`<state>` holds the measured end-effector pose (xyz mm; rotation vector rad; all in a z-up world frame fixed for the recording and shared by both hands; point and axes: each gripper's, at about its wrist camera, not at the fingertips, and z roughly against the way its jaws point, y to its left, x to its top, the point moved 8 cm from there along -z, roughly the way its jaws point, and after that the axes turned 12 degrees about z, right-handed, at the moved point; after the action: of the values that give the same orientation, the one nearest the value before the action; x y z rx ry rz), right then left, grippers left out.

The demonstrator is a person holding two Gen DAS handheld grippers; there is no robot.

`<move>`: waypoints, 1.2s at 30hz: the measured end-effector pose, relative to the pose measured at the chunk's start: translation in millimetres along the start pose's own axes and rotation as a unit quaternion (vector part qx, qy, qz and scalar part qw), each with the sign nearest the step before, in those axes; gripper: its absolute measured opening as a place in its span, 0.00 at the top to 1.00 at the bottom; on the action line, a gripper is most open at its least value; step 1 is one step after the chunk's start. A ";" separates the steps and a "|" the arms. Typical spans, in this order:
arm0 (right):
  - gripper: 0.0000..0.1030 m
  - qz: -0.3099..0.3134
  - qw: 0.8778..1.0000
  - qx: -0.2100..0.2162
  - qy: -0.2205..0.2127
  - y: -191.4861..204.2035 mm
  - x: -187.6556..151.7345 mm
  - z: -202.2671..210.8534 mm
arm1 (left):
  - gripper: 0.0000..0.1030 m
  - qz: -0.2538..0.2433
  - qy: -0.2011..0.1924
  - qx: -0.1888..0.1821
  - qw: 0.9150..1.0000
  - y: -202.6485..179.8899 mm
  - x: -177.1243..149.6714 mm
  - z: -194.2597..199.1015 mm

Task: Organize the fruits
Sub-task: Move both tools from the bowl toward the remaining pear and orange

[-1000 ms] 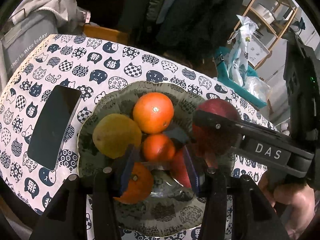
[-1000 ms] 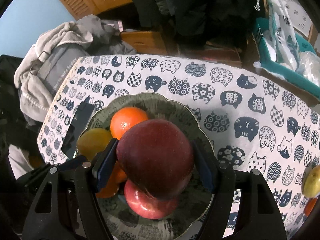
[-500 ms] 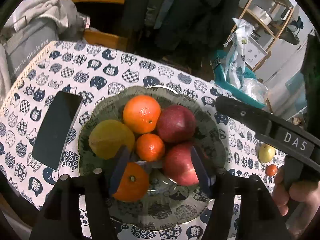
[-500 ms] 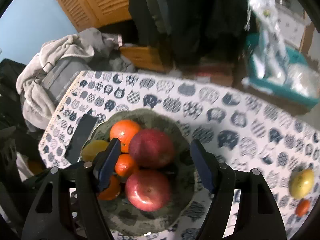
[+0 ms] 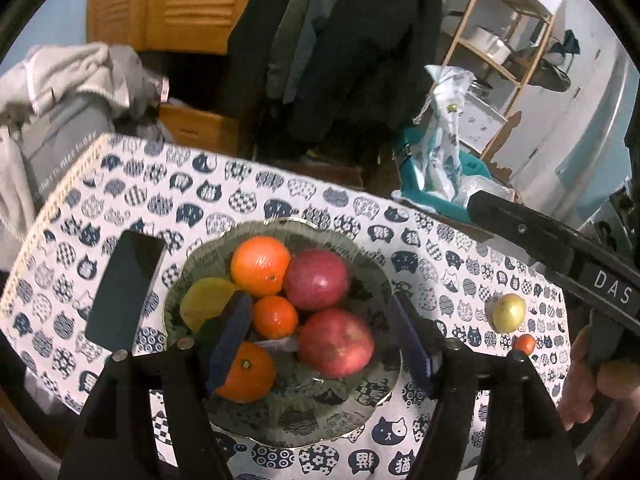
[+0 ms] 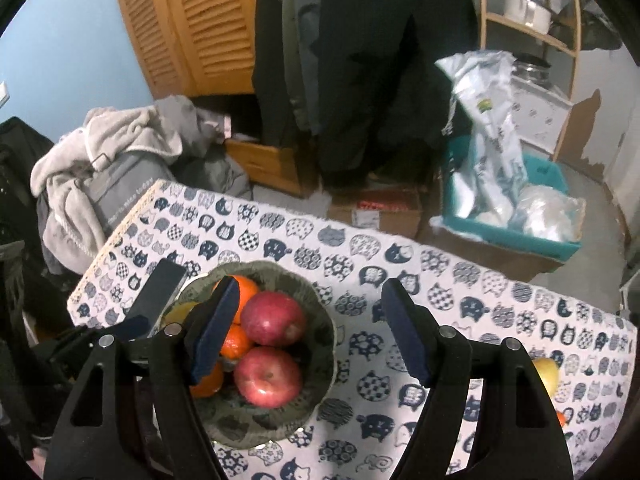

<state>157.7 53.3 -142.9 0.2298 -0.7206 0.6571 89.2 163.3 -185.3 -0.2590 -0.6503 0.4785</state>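
A grey-green patterned bowl (image 5: 360,268) (image 6: 320,316) on the cat-print tablecloth holds two red apples (image 5: 318,280) (image 5: 335,342), a large orange (image 5: 260,265), two small oranges (image 5: 275,317) (image 5: 250,372) and a yellow-green fruit (image 5: 202,306). My left gripper (image 5: 320,344) is open and empty, hovering above the bowl. My right gripper (image 6: 308,332) is open and empty, raised above the table just right of the bowl; its arm shows in the left wrist view (image 5: 560,252). A yellow-green fruit (image 5: 508,313) (image 6: 546,372) and a small orange (image 5: 524,344) lie on the cloth at the right.
A black phone (image 5: 126,290) lies left of the bowl. Beyond the table's far edge are a teal bin with plastic bags (image 6: 508,208), a cardboard box (image 6: 376,208), hanging dark coats, a pile of clothes (image 6: 100,184) and a wooden shelf (image 5: 500,40).
My right gripper opened and let the red apple go into the bowl, then lifted up and back toward the right. The left gripper rose and widened its view.
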 end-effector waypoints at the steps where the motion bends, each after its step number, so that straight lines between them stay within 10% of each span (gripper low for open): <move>1: 0.26 0.001 1.000 -0.003 -0.002 -0.6 0.2 3.6 | 0.25 -0.005 -0.006 -0.001 1.000 -3.6 1.1 3.9; 36: 0.21 -0.009 0.993 -0.109 -0.047 -84.1 -44.9 123.7 | 0.18 -0.118 -0.042 -0.047 0.991 -122.0 -25.0 52.9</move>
<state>119.0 -84.3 -80.0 0.0663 -0.8727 0.5474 80.2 50.1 -111.7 -0.2478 -0.7773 0.2328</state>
